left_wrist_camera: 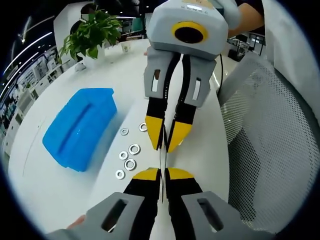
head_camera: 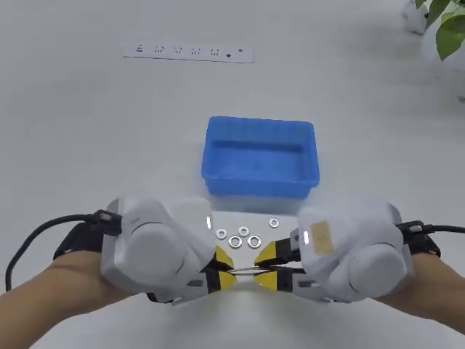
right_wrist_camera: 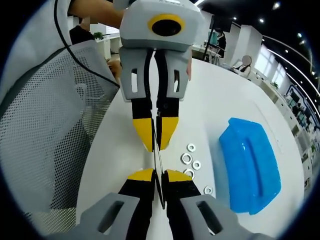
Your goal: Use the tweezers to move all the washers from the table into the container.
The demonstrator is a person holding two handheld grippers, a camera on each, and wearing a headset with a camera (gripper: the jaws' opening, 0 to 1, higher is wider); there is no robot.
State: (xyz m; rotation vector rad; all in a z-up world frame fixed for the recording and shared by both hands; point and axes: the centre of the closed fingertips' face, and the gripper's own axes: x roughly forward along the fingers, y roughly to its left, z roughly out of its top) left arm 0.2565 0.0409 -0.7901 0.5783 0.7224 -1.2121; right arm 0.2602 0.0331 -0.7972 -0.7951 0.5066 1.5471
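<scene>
Now pinched end to end between left gripper (head_camera: 225, 269) and right gripper (head_camera: 266, 267), both narrowed onto the tweezers (head_camera: 245, 271): risks dropping among the washers (head_camera: 240, 238) if released unevenly.

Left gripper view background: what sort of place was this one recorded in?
Probably an open-plan office or lab: a pale mesh-backed office chair beside the white table, a leafy green potted plant, and ceiling spotlights over a large room behind.

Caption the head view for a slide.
The tweezers held between left gripper and right gripper, with five washers on the table before the blue container.
</scene>
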